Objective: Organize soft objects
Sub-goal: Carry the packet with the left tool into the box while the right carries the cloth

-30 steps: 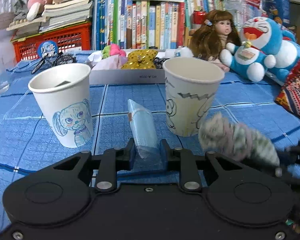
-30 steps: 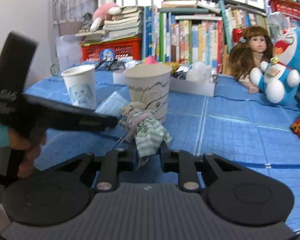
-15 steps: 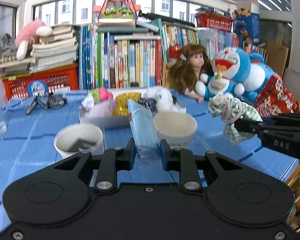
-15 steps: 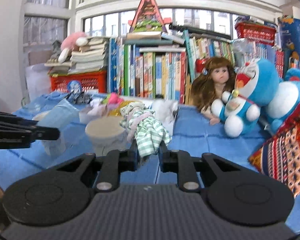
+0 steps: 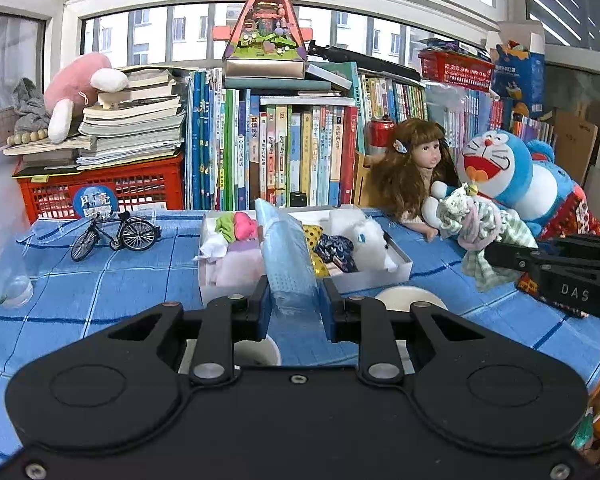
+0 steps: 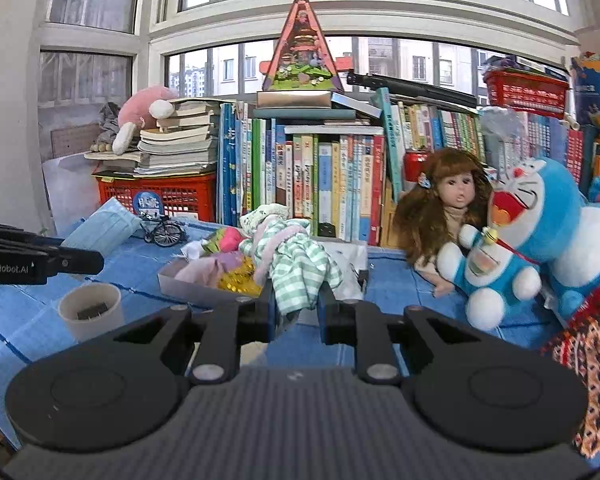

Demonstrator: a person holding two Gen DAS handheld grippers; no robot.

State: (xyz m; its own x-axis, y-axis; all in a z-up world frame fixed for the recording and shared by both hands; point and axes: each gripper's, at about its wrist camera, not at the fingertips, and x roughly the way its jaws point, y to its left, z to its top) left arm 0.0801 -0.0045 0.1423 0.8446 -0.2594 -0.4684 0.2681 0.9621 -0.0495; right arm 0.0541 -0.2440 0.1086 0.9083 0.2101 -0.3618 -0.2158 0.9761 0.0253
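Note:
My left gripper (image 5: 294, 300) is shut on a light blue face mask (image 5: 286, 256), held above the two paper cups (image 5: 410, 300). My right gripper (image 6: 296, 304) is shut on a bundle of green-checked and pink cloth (image 6: 292, 256), also raised above the table. That bundle shows at the right of the left wrist view (image 5: 480, 232), and the mask shows at the left of the right wrist view (image 6: 100, 228). A white tray (image 5: 400, 272) holding several soft items lies on the blue cloth ahead of both grippers.
A paper cup (image 6: 90, 310) stands left of the tray. A toy bicycle (image 5: 114, 236) stands at the left. A doll (image 5: 414, 172) and Doraemon plush toys (image 5: 508, 176) sit at the right. Books (image 5: 284, 152) and a red crate (image 5: 100, 192) line the back.
Both grippers have risen well above the table with their loads. The cups have dropped low in view and the tray of soft items has come closer ahead.

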